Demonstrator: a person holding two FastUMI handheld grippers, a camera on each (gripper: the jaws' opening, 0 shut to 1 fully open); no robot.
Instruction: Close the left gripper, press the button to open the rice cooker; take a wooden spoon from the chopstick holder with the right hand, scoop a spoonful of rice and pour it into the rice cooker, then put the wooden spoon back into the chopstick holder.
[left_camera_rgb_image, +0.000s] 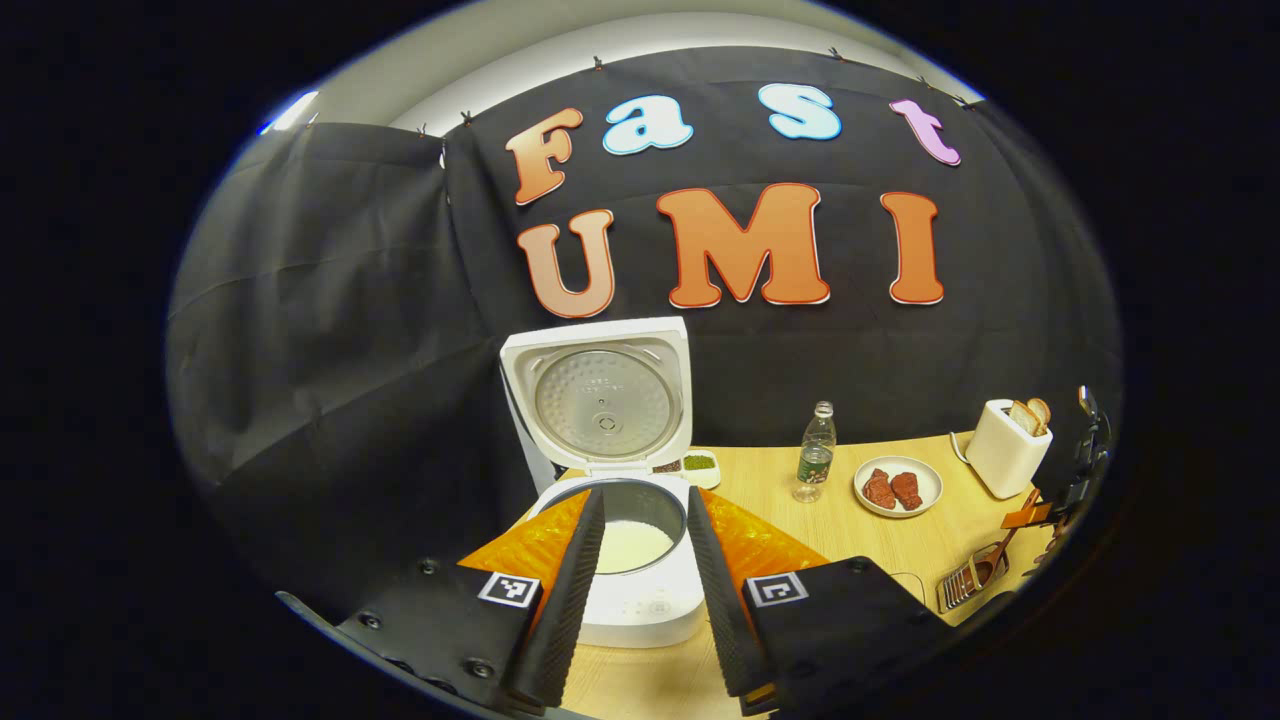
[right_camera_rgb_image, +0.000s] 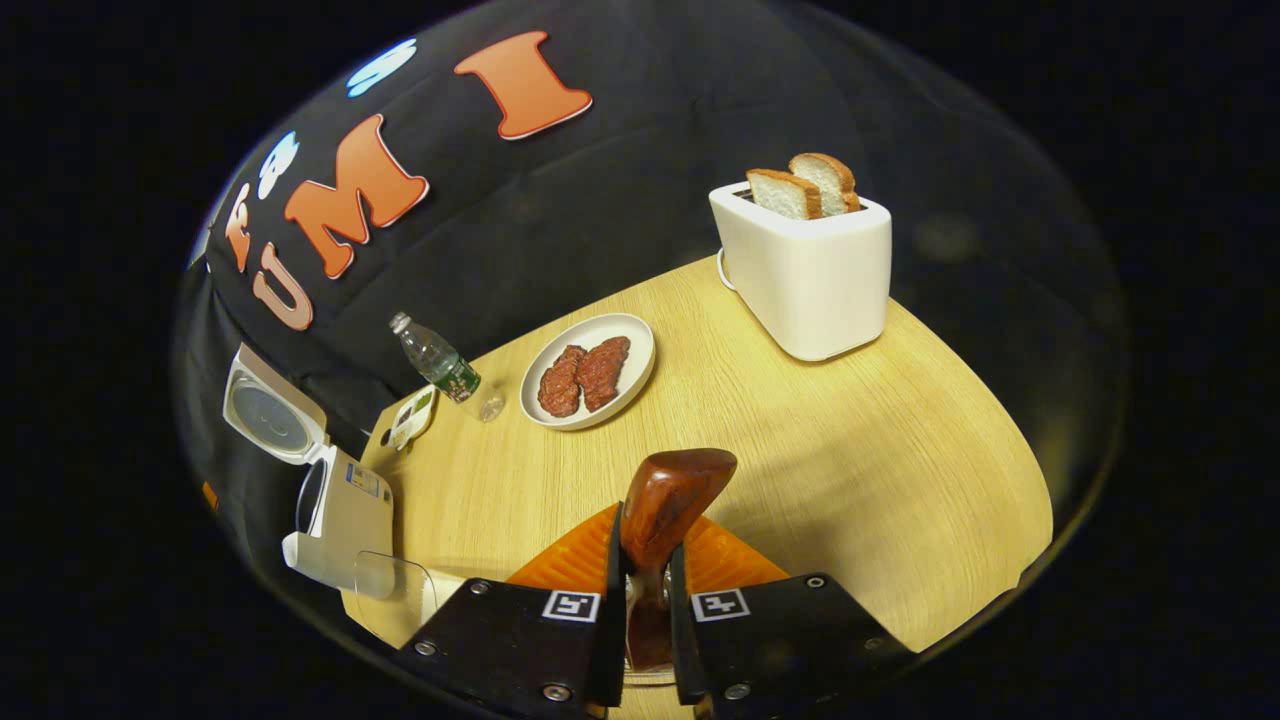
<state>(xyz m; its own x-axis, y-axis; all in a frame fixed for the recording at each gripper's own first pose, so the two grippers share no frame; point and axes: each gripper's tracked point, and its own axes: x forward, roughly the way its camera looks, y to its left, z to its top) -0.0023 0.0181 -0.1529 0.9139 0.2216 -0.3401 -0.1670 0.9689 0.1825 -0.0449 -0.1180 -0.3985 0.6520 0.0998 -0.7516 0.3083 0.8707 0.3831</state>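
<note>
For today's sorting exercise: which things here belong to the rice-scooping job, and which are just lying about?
Job: rice cooker, lid up; wooden spoon, clamped in the right tool; chopstick holder; left tool, open.

Lying about: toaster, meat plate, water bottle.

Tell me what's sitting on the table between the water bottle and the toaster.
A plate holding two reddish meat patties lies between the water bottle and the toaster, seen in the right gripper view.
</note>
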